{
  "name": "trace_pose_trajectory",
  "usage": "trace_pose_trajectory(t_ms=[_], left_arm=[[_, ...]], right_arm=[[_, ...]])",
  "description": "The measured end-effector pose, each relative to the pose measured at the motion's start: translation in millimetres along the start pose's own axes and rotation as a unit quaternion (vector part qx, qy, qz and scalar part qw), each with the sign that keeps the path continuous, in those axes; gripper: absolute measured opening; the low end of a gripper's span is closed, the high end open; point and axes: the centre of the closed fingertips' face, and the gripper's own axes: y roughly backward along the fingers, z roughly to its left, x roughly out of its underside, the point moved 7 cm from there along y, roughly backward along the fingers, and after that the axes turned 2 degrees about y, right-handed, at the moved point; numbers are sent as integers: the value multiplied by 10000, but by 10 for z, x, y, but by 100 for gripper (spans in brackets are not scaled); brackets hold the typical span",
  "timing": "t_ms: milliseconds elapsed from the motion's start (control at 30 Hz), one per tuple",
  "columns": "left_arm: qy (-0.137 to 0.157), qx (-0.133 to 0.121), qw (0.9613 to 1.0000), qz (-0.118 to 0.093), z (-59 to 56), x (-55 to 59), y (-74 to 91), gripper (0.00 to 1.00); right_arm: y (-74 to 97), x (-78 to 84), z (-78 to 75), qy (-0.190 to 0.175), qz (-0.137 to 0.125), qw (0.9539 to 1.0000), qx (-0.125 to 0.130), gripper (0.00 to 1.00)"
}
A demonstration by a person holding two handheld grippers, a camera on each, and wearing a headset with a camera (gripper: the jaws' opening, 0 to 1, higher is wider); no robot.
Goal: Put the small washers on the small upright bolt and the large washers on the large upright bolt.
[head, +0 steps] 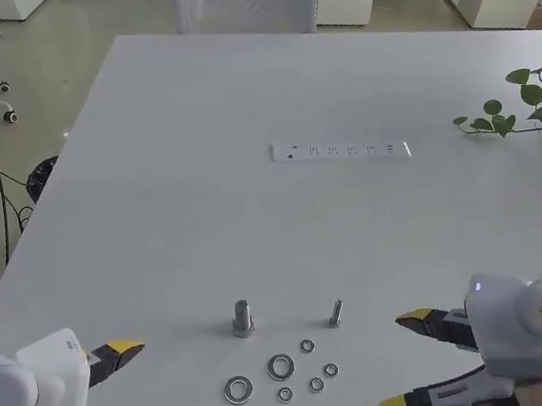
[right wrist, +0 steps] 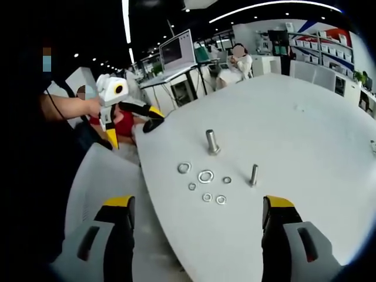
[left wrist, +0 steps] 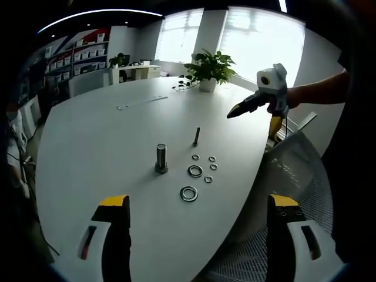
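The head view is evenly bright and sharp. The white table [head: 246, 166] has no strong glare, and the large bolt [head: 243, 318] throws only a faint, soft shadow. In the left gripper view the windows [left wrist: 258, 35] at 12 to 1 o'clock are washed out to white, and the arm [left wrist: 317, 91] at 2 o'clock looks dark. In the right gripper view ceiling light strips [right wrist: 125, 23] glow at 11 and 1 o'clock. Both gripper views bend strongly and become soft toward the edges.
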Motion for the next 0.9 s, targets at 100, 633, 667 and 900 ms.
trace_pose_trajectory(t_ms=[100,633,667,900], left_arm=[[2,4,10000,-2,-1,8,-3,97],[-2,32,10000,-69,-37,6,6,97],[4,34,10000,-66,-38,10,7,97],[21,51,10000,-72,-37,33,13,97]], right_arm=[[-26,-31,-3,44,37,10000,-30,90],[-230,-250,9,356,362,9984,-263,82],[-241,-257,10,370,383,9982,-276,82],[-367,-306,10,589,607,9958,-345,78]])
